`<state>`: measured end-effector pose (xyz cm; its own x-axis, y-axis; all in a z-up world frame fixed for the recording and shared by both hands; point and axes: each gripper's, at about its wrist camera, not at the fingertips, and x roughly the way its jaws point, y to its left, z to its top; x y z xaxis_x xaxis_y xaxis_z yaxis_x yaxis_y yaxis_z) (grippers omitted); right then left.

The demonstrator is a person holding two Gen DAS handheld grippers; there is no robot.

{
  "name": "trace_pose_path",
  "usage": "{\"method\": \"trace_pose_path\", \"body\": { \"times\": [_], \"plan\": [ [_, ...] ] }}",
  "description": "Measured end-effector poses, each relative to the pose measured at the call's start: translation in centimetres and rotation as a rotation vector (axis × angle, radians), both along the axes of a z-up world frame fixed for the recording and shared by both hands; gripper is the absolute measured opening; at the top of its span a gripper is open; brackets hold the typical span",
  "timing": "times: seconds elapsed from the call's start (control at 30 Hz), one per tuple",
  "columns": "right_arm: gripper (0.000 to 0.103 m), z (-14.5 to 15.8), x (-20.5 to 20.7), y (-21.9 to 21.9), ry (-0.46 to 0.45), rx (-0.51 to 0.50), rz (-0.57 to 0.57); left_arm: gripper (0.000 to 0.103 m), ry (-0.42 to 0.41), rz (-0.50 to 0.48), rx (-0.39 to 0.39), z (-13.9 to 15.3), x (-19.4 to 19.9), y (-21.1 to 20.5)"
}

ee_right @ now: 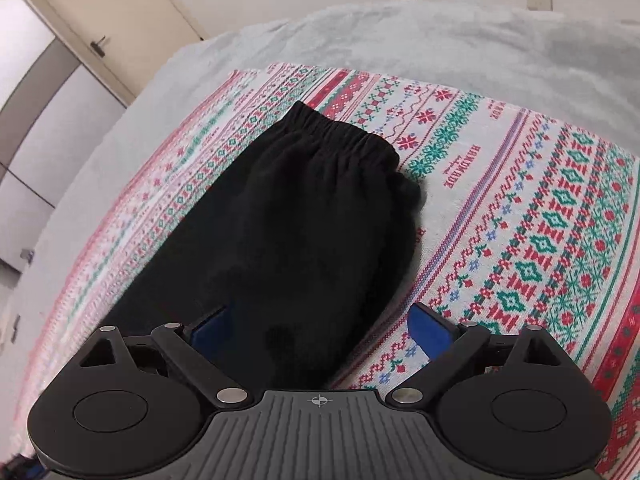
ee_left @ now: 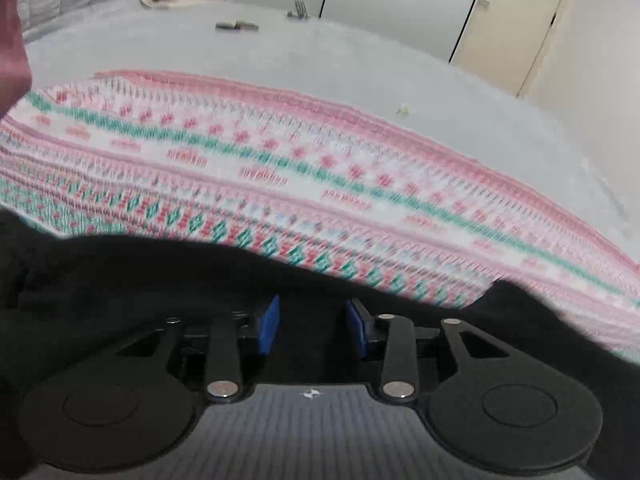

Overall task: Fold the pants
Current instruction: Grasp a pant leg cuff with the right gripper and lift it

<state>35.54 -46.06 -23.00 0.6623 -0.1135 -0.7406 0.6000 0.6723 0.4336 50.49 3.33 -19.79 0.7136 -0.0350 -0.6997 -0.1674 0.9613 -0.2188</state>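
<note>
Right, black fleece pants [ee_right: 288, 216] with a gathered elastic waistband lie flat on the patterned knitted blanket [ee_right: 520, 208], red, green and white, and that blanket is our landmark. It is spread over a pale grey bed cover [ee_right: 460, 40]. The waistband sits toward the blanket's far edge, and the dark cloth runs back from there toward the camera.

Right hand-held gripper [ee_right: 320, 328] stands wide apart over the near part of the pants. One blue pad [ee_right: 210, 326] is over the black cloth; the other is just past the cloth's edge, over the blanket's pattern. Neither pad presses on the fabric.

Left hand-held gripper [ee_left: 312, 326] shows its blue pads [ee_left: 269, 326] at a narrower gap, with black cloth [ee_left: 160, 272] filling the view around and beyond them. Whether the pads pinch that cloth, I cannot tell: it is too dark there, and this view is blurred. Beyond the black cloth the blanket's striped bands run across, then the grey cover.

Past the blanket's far side, a cream door [ee_right: 108, 20] stands in the wall.
</note>
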Motion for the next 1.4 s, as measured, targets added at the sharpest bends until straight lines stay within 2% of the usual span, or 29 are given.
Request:
{"method": "trace_pose_path", "body": {
  "times": [0.03,0.07,0.1,0.13,0.17,0.27,0.33,0.4,0.47,0.53,0.7,0.8,0.87,1.0,1.17,1.23,1.37,1.4],
  "plan": [
    [0.096,0.0,0.1,0.0,0.003,-0.004,-0.003,0.070,-0.046,-0.035,0.005,0.5,-0.8,-0.4],
    [0.096,0.0,0.2,0.0,0.004,-0.006,-0.008,0.077,-0.080,-0.074,0.043,0.7,-1.0,-1.1],
    [0.096,0.0,0.2,0.0,0.003,-0.004,-0.014,0.079,-0.042,-0.087,0.116,0.0,-0.6,-1.8],
    [0.096,0.0,0.2,0.0,0.001,-0.002,-0.019,0.079,0.039,-0.068,0.160,-1.3,0.1,-1.9],
    [0.096,-0.1,0.3,0.0,-0.003,-0.002,-0.022,0.080,0.027,-0.059,0.146,-2.0,-0.2,-1.5],
    [0.097,-0.3,-0.1,-0.3,-0.038,0.019,-0.038,0.080,-0.019,-0.062,0.144,-1.8,-2.1,-0.9],
    [0.097,-0.5,-0.5,-0.8,-0.065,0.042,-0.039,0.081,-0.012,-0.081,0.198,-1.5,-4.4,-1.3],
    [0.097,-0.5,-0.6,-1.0,-0.078,0.047,-0.016,0.090,0.028,-0.105,0.240,-1.0,-7.1,-1.9],
    [0.097,-0.6,-0.7,-1.1,-0.085,0.046,0.001,0.100,0.046,-0.121,0.229,-0.2,-9.4,-2.1],
    [0.097,-0.6,-0.9,-1.1,-0.095,0.041,0.008,0.103,0.074,-0.138,0.184,0.3,-11.1,-2.2],
    [0.097,-0.5,-0.7,0.3,-0.077,-0.035,0.035,0.103,0.142,-0.114,0.227,-0.7,-14.3,-2.7],
    [0.095,-0.6,-0.7,0.4,-0.082,-0.041,0.019,0.103,0.085,-0.105,0.226,-2.6,-15.4,-1.8],
    [0.093,-0.5,-1.1,0.1,-0.101,-0.012,-0.012,0.103,0.075,-0.090,0.222,-2.7,-15.5,-1.9],
    [0.083,-0.7,-1.7,-0.6,-0.122,0.017,-0.038,0.103,0.085,-0.108,0.233,-2.5,-15.4,-2.6],
    [0.060,-0.8,-1.6,-0.6,-0.104,-0.060,-0.060,0.103,0.112,-0.115,0.192,-1.9,-15.0,-2.3],
    [0.060,-1.0,-1.6,-0.8,-0.119,-0.051,-0.080,0.103,0.118,-0.127,0.194,-1.8,-15.1,-2.4],
    [0.059,-1.6,-2.1,-1.7,-0.184,0.044,-0.168,0.103,0.119,-0.145,0.192,-2.0,-14.9,-2.0],
    [0.053,-1.7,-2.2,-1.8,-0.193,0.053,-0.180,0.103,0.120,-0.144,0.190,-2.0,-14.9,-1.9]
  ]
}}
